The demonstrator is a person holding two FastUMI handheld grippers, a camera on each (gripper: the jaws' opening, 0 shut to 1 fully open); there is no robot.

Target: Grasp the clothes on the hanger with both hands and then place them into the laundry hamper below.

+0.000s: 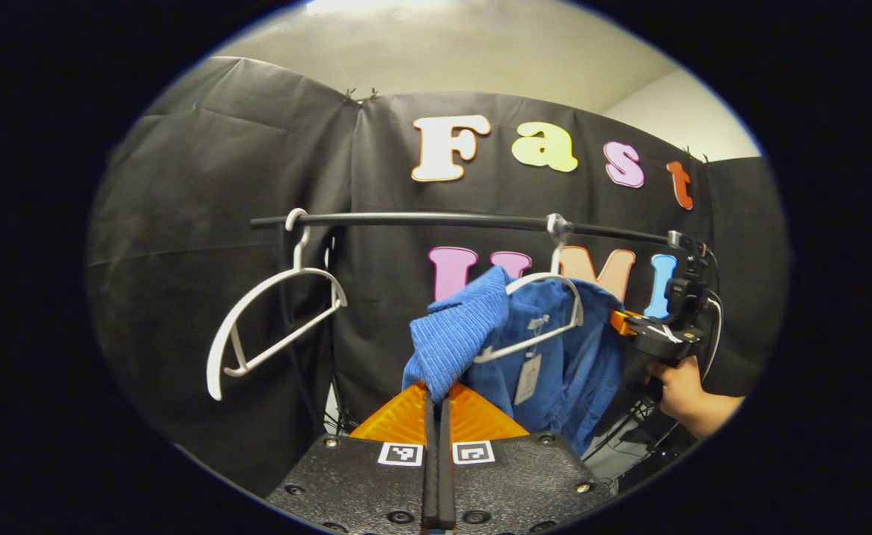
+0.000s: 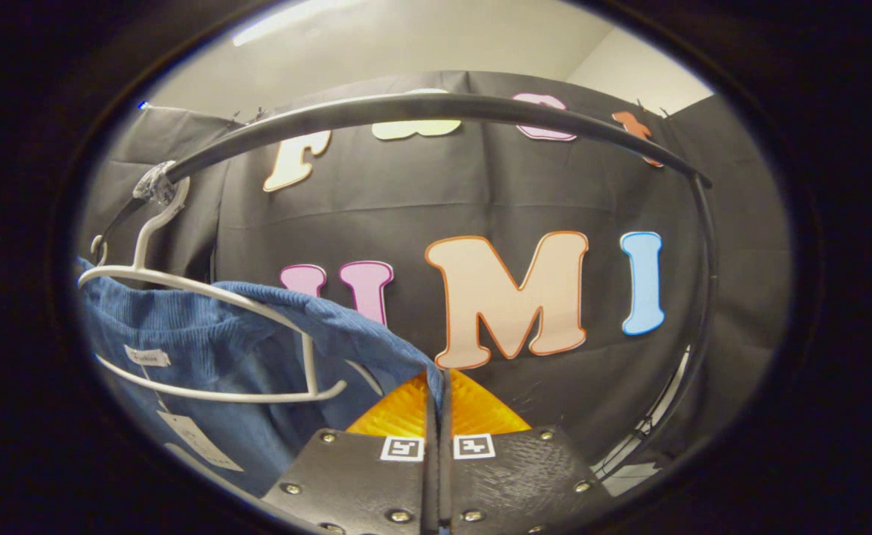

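Black cloth wall (image 1: 205, 245) is seen behind everything, with pale ceiling above it. A dark horizontal rail (image 1: 436, 220) is strung across in front of the wall; in the right gripper view the same rail (image 2: 436, 108) is seen arching close overhead and bending down at its right end.

Blue corduroy garment (image 1: 554, 349) is hung on a white hanger (image 1: 547, 312) toward the rail's right part, with a paper tag (image 1: 528, 377) dangling at its collar. One shoulder of the garment is pulled off the hanger toward the camera. In the right gripper view the garment (image 2: 183, 349) is draped over the hanger (image 2: 205, 342), its far shoulder edge stretched down to the fingers.

A second white hanger (image 1: 272, 327), bare, is hooked on the rail's left end and tilted.

Left gripper (image 1: 438, 397): fingers drawn together, a fold of the blue garment pinched between the tips. Right gripper (image 2: 436, 390): fingers likewise closed together on the garment's edge. In the left gripper view the right gripper (image 1: 655, 334) is seen at the garment's far side, held by a hand (image 1: 685, 394).

Hamper not sighted.
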